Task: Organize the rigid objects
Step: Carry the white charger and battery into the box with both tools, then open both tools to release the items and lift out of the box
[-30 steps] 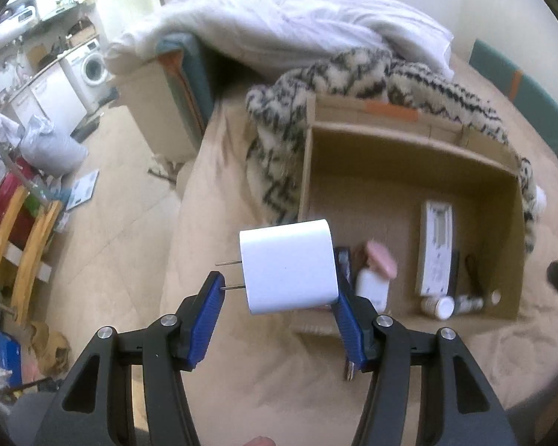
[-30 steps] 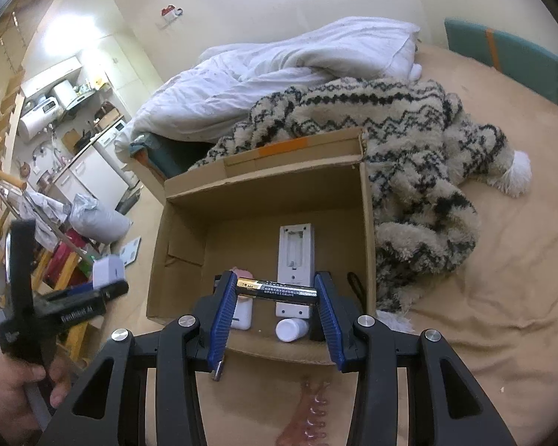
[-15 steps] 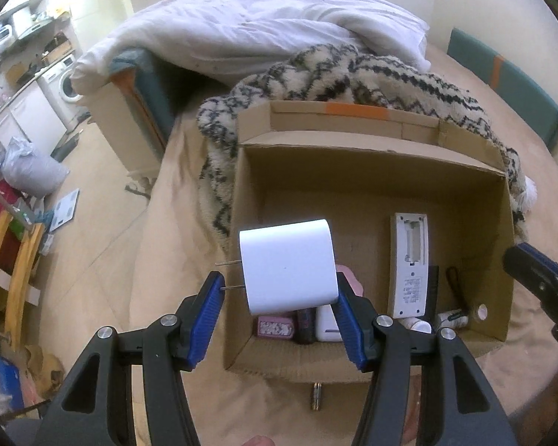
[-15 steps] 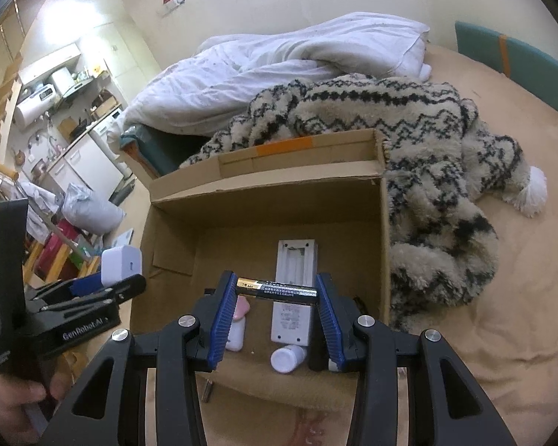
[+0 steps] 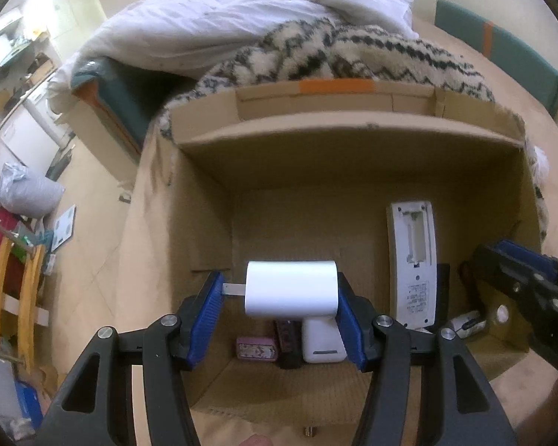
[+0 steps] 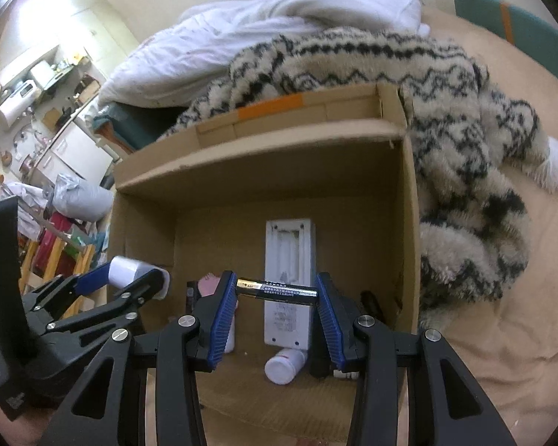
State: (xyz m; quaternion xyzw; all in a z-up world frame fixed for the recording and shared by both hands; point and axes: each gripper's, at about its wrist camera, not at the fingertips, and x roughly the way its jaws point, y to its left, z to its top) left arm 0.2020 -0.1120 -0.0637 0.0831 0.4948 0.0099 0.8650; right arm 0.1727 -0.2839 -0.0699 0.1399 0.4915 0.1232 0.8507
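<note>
My left gripper (image 5: 279, 316) is shut on a white wall charger (image 5: 291, 293), its prongs pointing left, held over the open cardboard box (image 5: 338, 133). My right gripper (image 6: 277, 310) is shut on a black AAA battery (image 6: 277, 291), held crosswise over the same box (image 6: 264, 148). Inside lie a white remote (image 5: 413, 260) with its battery bay open, a white device (image 5: 321, 342), a pink tin (image 5: 257, 348) and a small white bottle (image 6: 284, 364). The left gripper shows at the left of the right wrist view (image 6: 130, 282); the right gripper shows at the right of the left wrist view (image 5: 517, 278).
The box sits on a tan bedsheet (image 6: 520, 316). A black-and-cream knit blanket (image 6: 446, 111) wraps the box's back and right side, with a white duvet (image 5: 241, 18) behind. The bed edge and floor clutter lie to the left (image 5: 26, 223).
Both grippers have moved forward and down over the box with their objects still held. The left gripper has shifted right, from beside the box to above its inside.
</note>
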